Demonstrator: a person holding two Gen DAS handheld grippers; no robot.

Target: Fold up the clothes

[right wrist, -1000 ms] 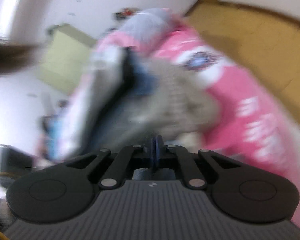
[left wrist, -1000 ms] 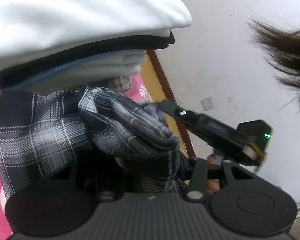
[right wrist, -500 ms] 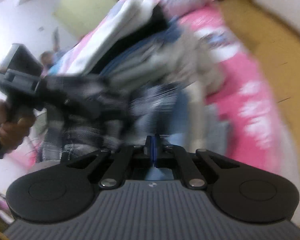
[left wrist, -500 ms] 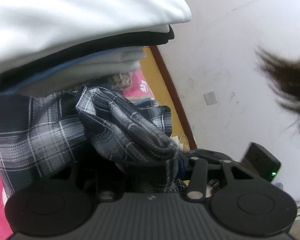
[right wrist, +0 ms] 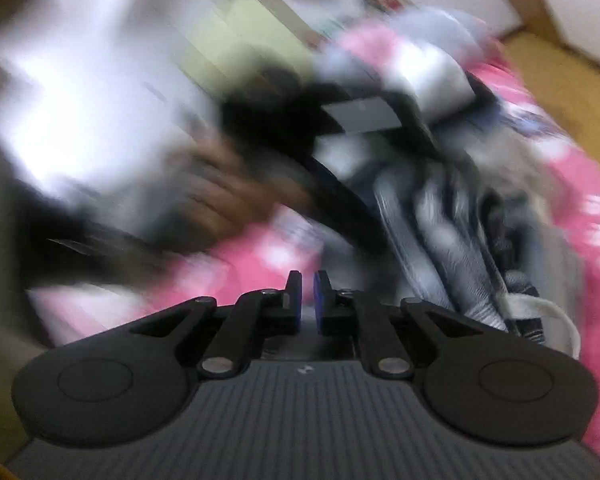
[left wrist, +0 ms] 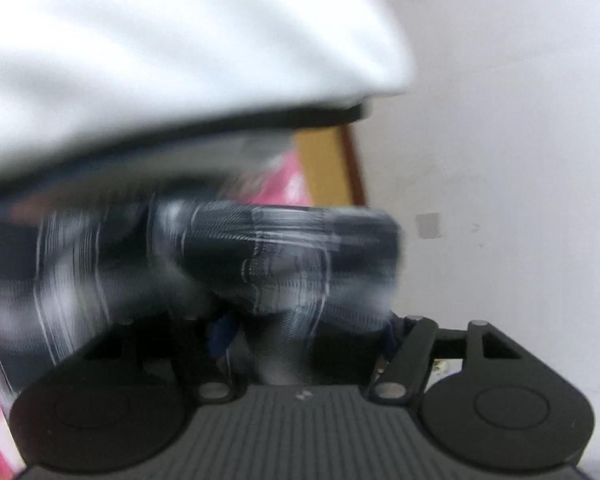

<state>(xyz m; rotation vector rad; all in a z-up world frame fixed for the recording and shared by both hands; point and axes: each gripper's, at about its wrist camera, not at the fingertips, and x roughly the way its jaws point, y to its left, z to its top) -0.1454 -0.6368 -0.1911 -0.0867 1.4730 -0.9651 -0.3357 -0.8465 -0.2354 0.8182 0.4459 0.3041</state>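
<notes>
**Operator A:** Report the left wrist view.

**Operator B:** Heavy motion blur. A bunched fold of the plaid shirt (left wrist: pixel 284 256) fills the space over the left gripper (left wrist: pixel 304 340). The fingers are spread wide and the cloth sits between them; whether it is pinched cannot be determined. Above the shirt lies a stack of folded clothes (left wrist: pixel 172 60), white on top with a dark layer under it. A white wall (left wrist: pixel 508 160) occupies the right side, with a wooden frame (left wrist: pixel 324 168) at its edge.

**Operator A:** What does the right wrist view add?

**Operator B:** It shows the left tool from outside: the left hand (right wrist: pixel 228 196) grips a black handle, and the tool reaches into the plaid shirt (right wrist: pixel 452 240). The shirt rests on a pink bedspread (right wrist: pixel 580 208), beside the stack (right wrist: pixel 432 76). The right gripper (right wrist: pixel 307 296) is nearly closed, with a narrow gap between the blue pads (right wrist: pixel 321 300) and nothing between them. It sits just left of the shirt, over the bedspread.
</notes>
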